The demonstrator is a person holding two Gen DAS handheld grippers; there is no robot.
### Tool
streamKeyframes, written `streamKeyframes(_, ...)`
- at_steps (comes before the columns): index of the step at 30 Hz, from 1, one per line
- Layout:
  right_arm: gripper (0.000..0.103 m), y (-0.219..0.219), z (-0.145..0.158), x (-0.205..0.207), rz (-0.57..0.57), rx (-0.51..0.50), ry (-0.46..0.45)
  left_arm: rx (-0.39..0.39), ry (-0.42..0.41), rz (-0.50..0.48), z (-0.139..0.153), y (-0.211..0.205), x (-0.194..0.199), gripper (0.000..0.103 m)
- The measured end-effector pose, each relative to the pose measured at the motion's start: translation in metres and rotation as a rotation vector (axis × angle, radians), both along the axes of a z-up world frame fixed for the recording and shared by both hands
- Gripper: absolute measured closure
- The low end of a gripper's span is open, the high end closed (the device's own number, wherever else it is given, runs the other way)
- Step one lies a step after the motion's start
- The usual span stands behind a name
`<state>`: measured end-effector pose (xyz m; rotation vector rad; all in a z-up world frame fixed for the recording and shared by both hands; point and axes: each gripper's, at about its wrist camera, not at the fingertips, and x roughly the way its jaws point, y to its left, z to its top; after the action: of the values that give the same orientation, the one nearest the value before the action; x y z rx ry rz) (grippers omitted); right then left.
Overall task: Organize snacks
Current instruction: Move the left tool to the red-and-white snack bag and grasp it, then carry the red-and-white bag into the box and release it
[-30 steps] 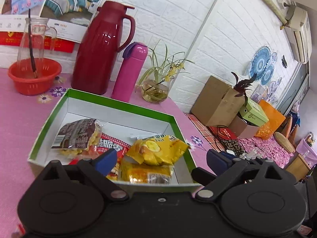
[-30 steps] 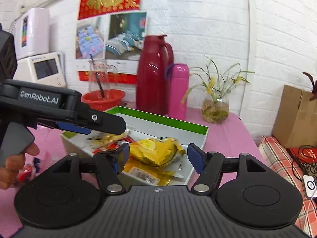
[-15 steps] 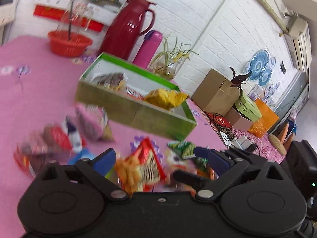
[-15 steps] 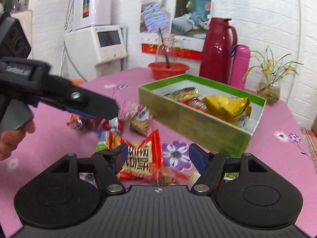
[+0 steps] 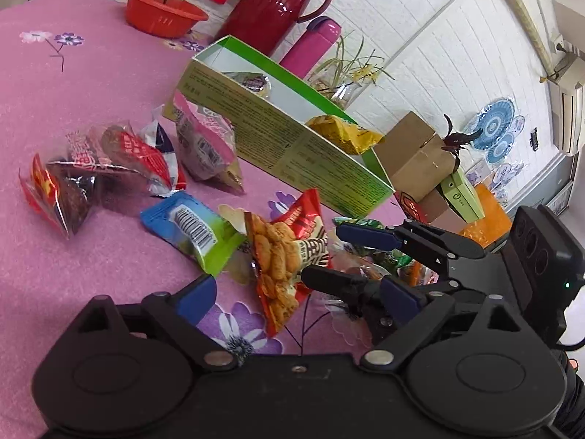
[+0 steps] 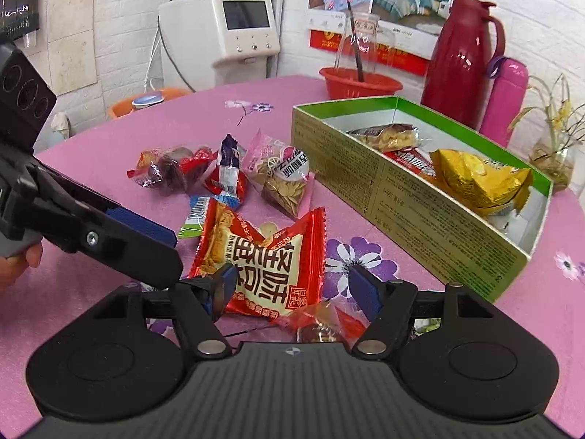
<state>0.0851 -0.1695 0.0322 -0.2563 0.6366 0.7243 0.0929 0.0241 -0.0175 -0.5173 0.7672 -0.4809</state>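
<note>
A red biscuit packet [image 5: 285, 256] [image 6: 270, 263] lies on the pink cloth, in front of a green box [image 5: 292, 146] [image 6: 420, 201] that holds a yellow packet [image 6: 475, 179] and other snacks. My left gripper [image 5: 298, 298] straddles the red packet; its jaws are closing, and the pads stand clear of it. From the opposite side my right gripper [image 6: 294, 289] [image 5: 347, 256] stands open around the same packet. One of the left gripper's fingers [image 6: 120, 241] shows in the right wrist view. A pink seed packet [image 6: 281, 172], a blue-green packet [image 5: 193, 226] and red-wrapped snacks [image 5: 73, 183] lie loose nearby.
Behind the box stand a red thermos [image 6: 460, 58], a pink bottle [image 6: 506, 98], a red basin [image 6: 360, 82] and a plant vase [image 6: 552, 161]. A white appliance [image 6: 219, 29] is against the wall. Cardboard boxes [image 5: 416, 161] sit beyond the table's edge.
Both grippers have come back from over the green box and sunk to the loose snacks. They now face each other around the red packet.
</note>
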Motion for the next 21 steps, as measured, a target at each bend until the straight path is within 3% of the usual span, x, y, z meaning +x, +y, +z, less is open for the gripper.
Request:
streamKeyframes(3,0.0,0.0,-0.006,0.013,0.017,0.015,0.074,-0.005,0.012,0.006,-0.006,0.003,0.004,0.024)
streamKeyframes(5,0.002,0.0,-0.009,0.018,0.022,0.034,0.122,-0.008,0.01,0.003,-0.007,0.005,0.006,0.039)
streamKeyframes(7,0.02,0.002,-0.008,0.014,0.028,0.057,0.139,-0.003,0.007,-0.006,-0.006,0.006,0.007,0.049)
streamKeyframes(8,0.021,0.003,-0.007,0.01,0.024,0.057,0.136,0.002,0.01,-0.01,-0.006,0.007,0.008,0.066)
streamKeyframes(9,0.022,0.005,-0.007,0.005,0.018,0.052,0.131,0.011,0.014,-0.013,-0.007,0.007,0.009,0.074)
streamKeyframes(10,0.024,0.007,-0.007,0.0,0.019,0.051,0.13,0.02,0.017,-0.023,-0.007,0.007,0.01,0.089)
streamKeyframes(11,0.024,0.008,-0.006,-0.006,0.024,0.055,0.132,0.028,0.02,-0.033,-0.007,0.007,0.01,0.093)
streamKeyframes(18,0.024,0.011,-0.006,-0.019,0.002,0.052,0.123,0.037,0.026,-0.029,-0.009,0.008,0.009,0.091)
streamKeyframes(21,0.03,0.01,-0.006,-0.017,-0.036,0.069,0.13,0.054,0.022,-0.039,-0.009,0.005,0.009,0.103)
